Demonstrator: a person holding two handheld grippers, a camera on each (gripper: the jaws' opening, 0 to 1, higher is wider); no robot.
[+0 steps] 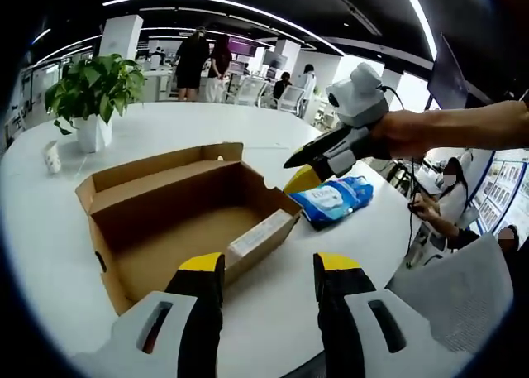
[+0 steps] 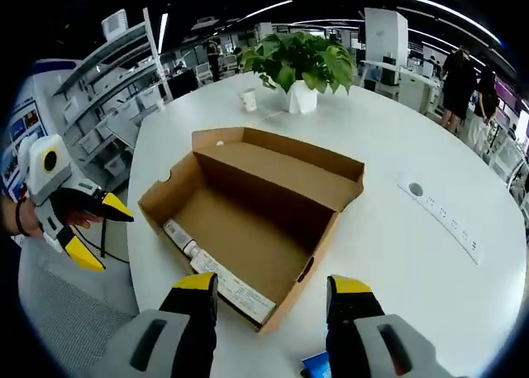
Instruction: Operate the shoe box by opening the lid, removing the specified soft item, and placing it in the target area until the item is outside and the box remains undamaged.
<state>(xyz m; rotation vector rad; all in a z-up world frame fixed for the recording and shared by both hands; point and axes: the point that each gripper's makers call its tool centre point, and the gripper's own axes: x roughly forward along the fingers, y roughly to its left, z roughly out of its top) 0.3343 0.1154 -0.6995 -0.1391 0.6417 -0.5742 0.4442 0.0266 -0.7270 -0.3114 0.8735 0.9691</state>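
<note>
Brown cardboard shoe box [image 1: 186, 221] is sitting open on the white table [image 1: 347, 229], lid folded back, nothing soft inside. A blue soft pack [image 1: 335, 200] is lying on the table just right of the box, under the right gripper [image 1: 302, 169], whose jaws are spread and empty. The left gripper [image 1: 264, 270] is hovering near the box's near edge, jaws parted, gripping nothing.

The open shoe box [image 2: 256, 221] blocks the table's [image 2: 397, 146] centre. A potted plant [image 2: 299, 64] and cup [image 2: 249, 100] stand at twelve o'clock. Bare tabletop lies open at three o'clock.

Grey hand-held gripper [image 1: 269, 283] bodies, black jaws, yellow tips, dark wristband [image 2: 17, 217]
</note>
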